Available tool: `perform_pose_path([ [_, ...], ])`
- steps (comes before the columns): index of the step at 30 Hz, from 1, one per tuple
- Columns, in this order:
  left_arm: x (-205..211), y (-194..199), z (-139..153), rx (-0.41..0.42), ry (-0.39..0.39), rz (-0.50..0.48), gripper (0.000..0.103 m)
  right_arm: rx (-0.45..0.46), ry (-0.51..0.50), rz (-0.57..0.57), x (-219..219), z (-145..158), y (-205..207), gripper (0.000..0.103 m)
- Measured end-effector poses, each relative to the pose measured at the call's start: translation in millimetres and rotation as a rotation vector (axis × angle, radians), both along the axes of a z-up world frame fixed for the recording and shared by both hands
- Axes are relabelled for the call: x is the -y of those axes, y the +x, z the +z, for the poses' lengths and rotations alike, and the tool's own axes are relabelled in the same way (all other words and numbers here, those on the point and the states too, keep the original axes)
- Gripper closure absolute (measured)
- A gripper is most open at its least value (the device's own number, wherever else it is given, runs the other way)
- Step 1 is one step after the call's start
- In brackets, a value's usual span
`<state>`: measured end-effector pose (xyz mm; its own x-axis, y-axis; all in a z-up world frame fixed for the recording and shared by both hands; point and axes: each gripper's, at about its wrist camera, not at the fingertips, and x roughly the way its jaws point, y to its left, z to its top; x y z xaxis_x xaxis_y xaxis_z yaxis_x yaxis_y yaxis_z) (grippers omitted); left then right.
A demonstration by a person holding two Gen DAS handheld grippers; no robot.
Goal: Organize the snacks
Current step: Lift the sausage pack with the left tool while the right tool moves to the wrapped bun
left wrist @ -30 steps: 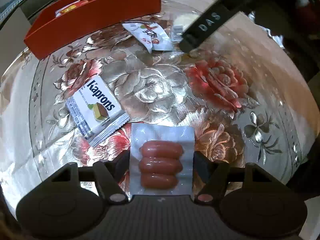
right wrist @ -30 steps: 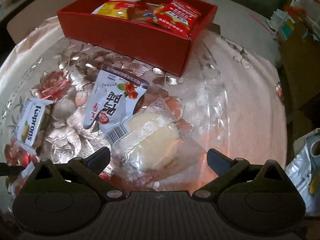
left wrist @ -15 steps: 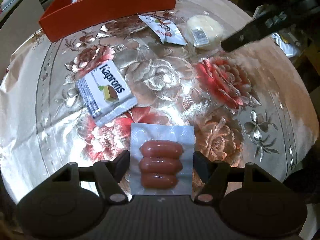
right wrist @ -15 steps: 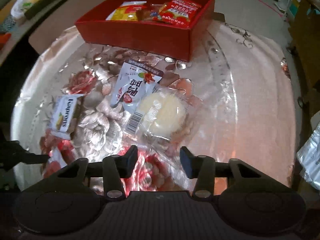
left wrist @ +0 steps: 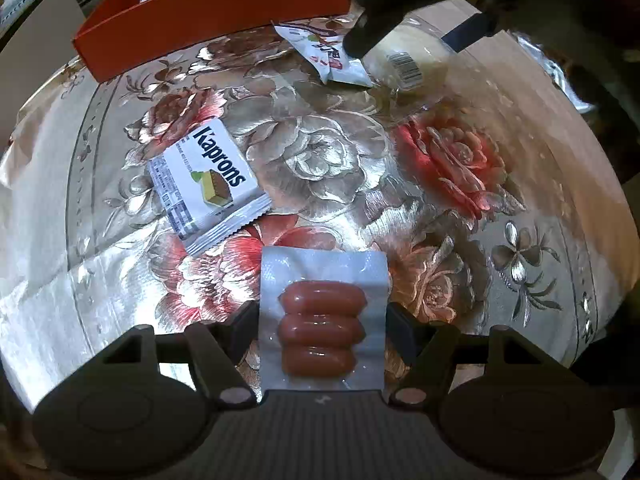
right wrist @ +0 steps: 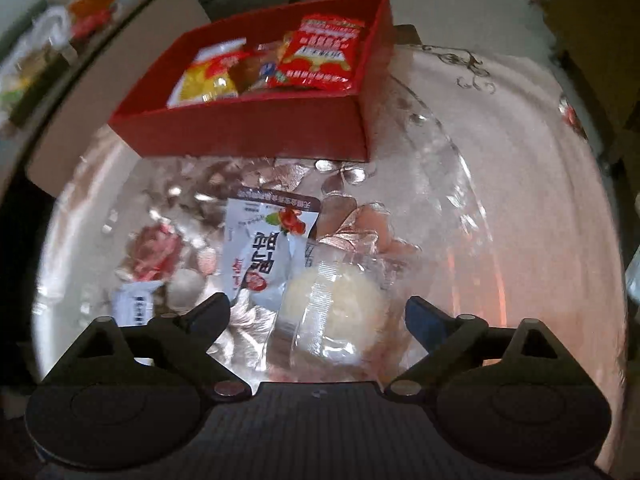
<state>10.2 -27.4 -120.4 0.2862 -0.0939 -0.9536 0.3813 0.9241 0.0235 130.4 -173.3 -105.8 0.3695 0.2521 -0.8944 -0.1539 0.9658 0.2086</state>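
Three little sausages sit sealed in a clear pack (left wrist: pixel 324 320), and the left gripper (left wrist: pixel 322 322) has its pads clamped on that pack's two side edges, just above the flowered tablecloth (left wrist: pixel 320 152). Up and left of the sausage pack lies a white wafer packet (left wrist: pixel 206 182) reading "Kaprons" in dark blue, with a picture of a layered wafer. Well beyond the sausage pack, by the red box (left wrist: pixel 208 12), the right gripper (right wrist: pixel 318 312) has its jaws opening wide on either side of a round pale bun (right wrist: pixel 334 316) in clear wrap with a barcode label; its pads are not pressing it. Touching the bun's left side is a white sachet (right wrist: pixel 260 248) with red fruit and red characters I can't read. Inside the box, a red packet (right wrist: pixel 320 54) and a yellow one (right wrist: pixel 212 76). The cloth is shiny, silver and red roses, over a round table; the room behind is cluttered and blurred.
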Motion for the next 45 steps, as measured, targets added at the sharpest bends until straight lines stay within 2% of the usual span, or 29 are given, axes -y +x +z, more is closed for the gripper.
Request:
perform_pose_path([
  [5,-1.2,-2.8,0.6,0.007,-0.006,-0.011,0.041,-0.035,-0.117,-0.021,0.1,-19.1,1.5,0.004],
  [8,-0.2,-4.0,0.8,0.009,0.000,-0.014,0.040,-0.049,-0.097,-0.045,8.1,-23.3,2.4,0.000],
  [11,1.9,-5.8,0.1,0.016,0.010,-0.019,0.039,-0.054,-0.125,-0.028,4.3,-24.6,2.1,0.000],
  [14,6.1,-8.7,-2.0,0.021,0.028,-0.046,0.033,-0.025,-0.207,0.019,-8.7,-28.3,-1.4,0.000],
  [17,10.3,-11.5,-3.0,0.035,0.049,-0.041,0.029,-0.028,-0.192,0.036,-4.4,-27.7,-1.9,0.000],
  [19,10.1,-11.6,-2.2,0.036,0.044,-0.023,0.032,-0.027,-0.184,0.057,-0.1,-24.5,-3.0,0.000],
  [21,8.0,-11.5,-0.2,0.039,0.032,-0.003,0.041,-0.018,-0.194,0.065,4.0,-19.9,-6.7,0.014],
  [22,7.0,-11.1,0.7,0.037,0.027,0.001,0.041,-0.013,-0.208,0.076,5.4,-16.8,-9.3,0.019],
  [26,3.1,-7.7,2.8,0.030,0.018,0.026,0.041,-0.015,-0.209,0.075,12.4,-8.0,-22.2,0.027],
  [29,0.4,-6.3,10.5,0.046,-0.005,0.044,0.041,0.002,-0.212,0.074,15.8,-0.3,-31.2,0.027],
  [39,-8.1,3.2,41.7,0.110,-0.118,0.076,0.041,0.041,-0.128,0.054,24.9,27.5,-57.4,0.028],
  [45,-11.7,14.3,60.3,0.166,-0.161,0.113,0.041,0.077,-0.078,0.040,24.8,40.9,-59.3,0.028],
])
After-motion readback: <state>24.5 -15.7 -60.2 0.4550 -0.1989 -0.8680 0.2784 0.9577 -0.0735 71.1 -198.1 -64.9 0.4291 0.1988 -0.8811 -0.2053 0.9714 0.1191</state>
